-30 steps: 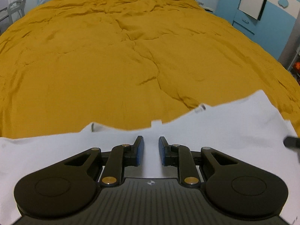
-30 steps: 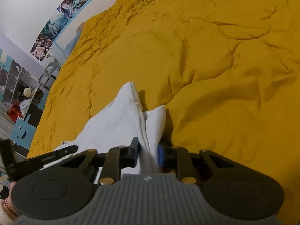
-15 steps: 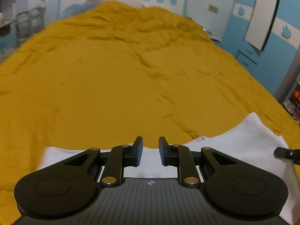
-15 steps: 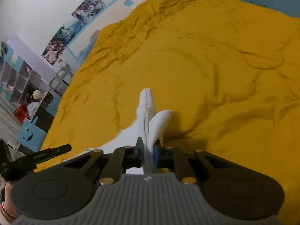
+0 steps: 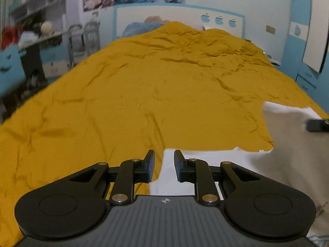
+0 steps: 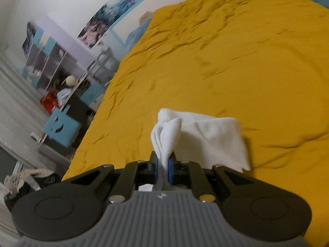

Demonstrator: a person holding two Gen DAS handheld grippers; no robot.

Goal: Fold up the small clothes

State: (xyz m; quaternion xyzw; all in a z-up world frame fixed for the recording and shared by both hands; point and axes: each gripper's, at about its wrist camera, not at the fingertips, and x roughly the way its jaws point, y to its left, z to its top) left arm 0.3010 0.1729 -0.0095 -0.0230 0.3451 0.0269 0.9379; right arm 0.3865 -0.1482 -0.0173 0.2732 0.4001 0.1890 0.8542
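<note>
A small white garment (image 5: 287, 144) lies on a mustard duvet (image 5: 164, 82) and rises at the right of the left wrist view. My left gripper (image 5: 164, 156) hovers over the garment's left edge, jaws apart, pads clear of the cloth that shows in the gap beneath. My right gripper (image 6: 163, 160) is shut on a bunched fold of the white garment (image 6: 216, 135), which hangs lifted off the duvet (image 6: 246, 61). One fingertip of the right gripper (image 5: 317, 124) pokes in at the right edge of the left wrist view.
The duvet covers a wide bed that runs back to a blue pillow (image 5: 139, 27) at the headboard wall. Shelves and a desk (image 5: 30, 37) stand left of the bed, with a blue box (image 6: 61, 127) on the floor. A blue wardrobe (image 5: 308, 65) is at the right.
Both grippers rose and tipped up, bringing the room's walls into view. The right jaws closed on the garment's fold and lifted it. In the left view the garment slid right.
</note>
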